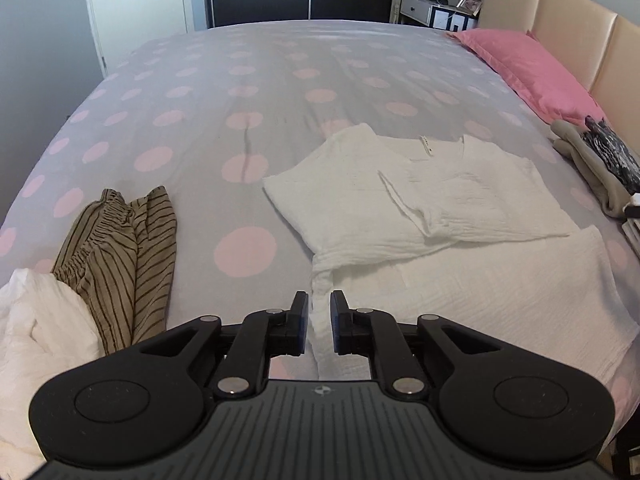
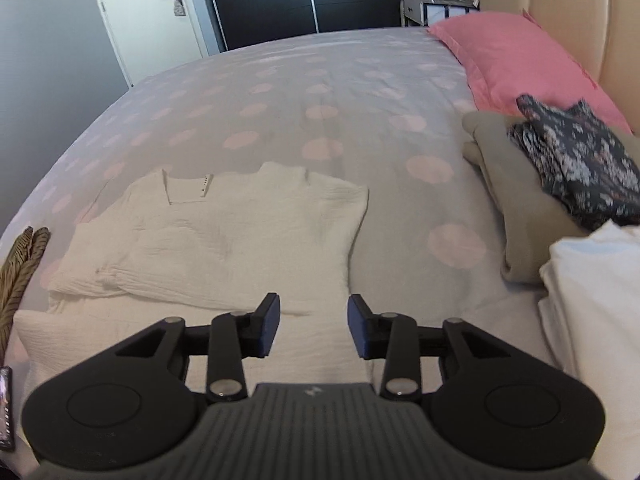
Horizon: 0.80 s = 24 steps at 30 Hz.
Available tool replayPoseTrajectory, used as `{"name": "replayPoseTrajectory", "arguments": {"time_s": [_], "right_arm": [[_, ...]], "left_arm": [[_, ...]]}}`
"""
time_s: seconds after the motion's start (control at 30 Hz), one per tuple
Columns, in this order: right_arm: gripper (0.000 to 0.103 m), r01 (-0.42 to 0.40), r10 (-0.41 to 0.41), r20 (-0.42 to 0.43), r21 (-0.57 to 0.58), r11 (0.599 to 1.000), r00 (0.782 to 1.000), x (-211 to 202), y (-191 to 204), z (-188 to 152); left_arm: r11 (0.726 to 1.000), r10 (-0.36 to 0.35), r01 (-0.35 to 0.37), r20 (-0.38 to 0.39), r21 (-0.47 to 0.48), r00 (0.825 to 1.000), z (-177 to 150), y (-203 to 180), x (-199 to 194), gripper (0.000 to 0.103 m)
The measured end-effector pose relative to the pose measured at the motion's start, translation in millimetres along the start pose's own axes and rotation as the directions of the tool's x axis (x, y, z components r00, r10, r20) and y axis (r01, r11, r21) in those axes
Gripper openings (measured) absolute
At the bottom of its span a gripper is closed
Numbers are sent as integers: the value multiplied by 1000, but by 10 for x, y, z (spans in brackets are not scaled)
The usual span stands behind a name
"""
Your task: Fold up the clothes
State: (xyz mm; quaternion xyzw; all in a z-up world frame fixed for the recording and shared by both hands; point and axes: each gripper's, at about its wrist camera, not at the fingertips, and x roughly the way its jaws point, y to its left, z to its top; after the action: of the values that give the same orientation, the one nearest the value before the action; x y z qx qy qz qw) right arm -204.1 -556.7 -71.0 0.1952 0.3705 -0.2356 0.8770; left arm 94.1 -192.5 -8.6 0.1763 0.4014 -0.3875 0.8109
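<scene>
A white crinkled top point(image 1: 420, 200) lies flat on the grey bedspread with pink dots point(image 1: 240, 100), neck label facing away, its sleeves folded in over the body. My left gripper point(image 1: 319, 320) hovers at the top's near left edge, jaws a narrow gap apart, with white cloth showing through the gap but not pinched. In the right wrist view the same top point(image 2: 224, 240) spreads ahead. My right gripper point(image 2: 313, 326) stands open over its near right edge, with nothing between the pads.
Striped brown trousers point(image 1: 120, 260) and a crumpled white cloth point(image 1: 36, 320) lie at the left. At the right are a beige folded garment point(image 2: 516, 208) with a dark floral one point(image 2: 580, 168) on it, a white pile point(image 2: 592, 300), and a pink pillow point(image 2: 520, 56) against the headboard.
</scene>
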Motion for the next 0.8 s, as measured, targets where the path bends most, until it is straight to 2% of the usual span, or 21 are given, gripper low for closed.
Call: {"name": "replayPoseTrajectory", "arguments": {"time_s": [0.1,0.2,0.3,0.43,0.53,0.67,0.73,0.8], "right_arm": [[36,14,-14,-17,-37,999,1000,-6,60,-37],[35,4,-7,-37,-90,996,999,-23,93,-97],[35,-13,2,-63,-171,985,998,-38,160,-200],[36,-55,20,-109,-325,944,994,-52,303,-437],[36,-86,24,-146,-438,895,989,-51,434,-655],[42,-119,17,-177,-587,801,984,-61,612,-952],[43,-138,17,-190,-648,749,982,-73,688,-1102],[50,-161,16,-207,-707,689,978,-89,753,-1260]], "left_arm": [[1000,26,-26,14,5,1000,-5,-23,-55,9],[1000,16,-16,8,19,1000,-42,-28,-100,9],[997,17,-18,17,71,1000,-120,-82,-162,9],[986,-11,9,10,168,1000,-263,-258,-206,9],[967,-18,18,-1,255,1000,-398,-434,-212,10],[919,-25,33,-26,393,999,-644,-737,-160,11],[874,-35,51,-42,484,999,-814,-934,-127,12],[813,-32,53,-47,580,998,-1012,-1130,-93,12]]}}
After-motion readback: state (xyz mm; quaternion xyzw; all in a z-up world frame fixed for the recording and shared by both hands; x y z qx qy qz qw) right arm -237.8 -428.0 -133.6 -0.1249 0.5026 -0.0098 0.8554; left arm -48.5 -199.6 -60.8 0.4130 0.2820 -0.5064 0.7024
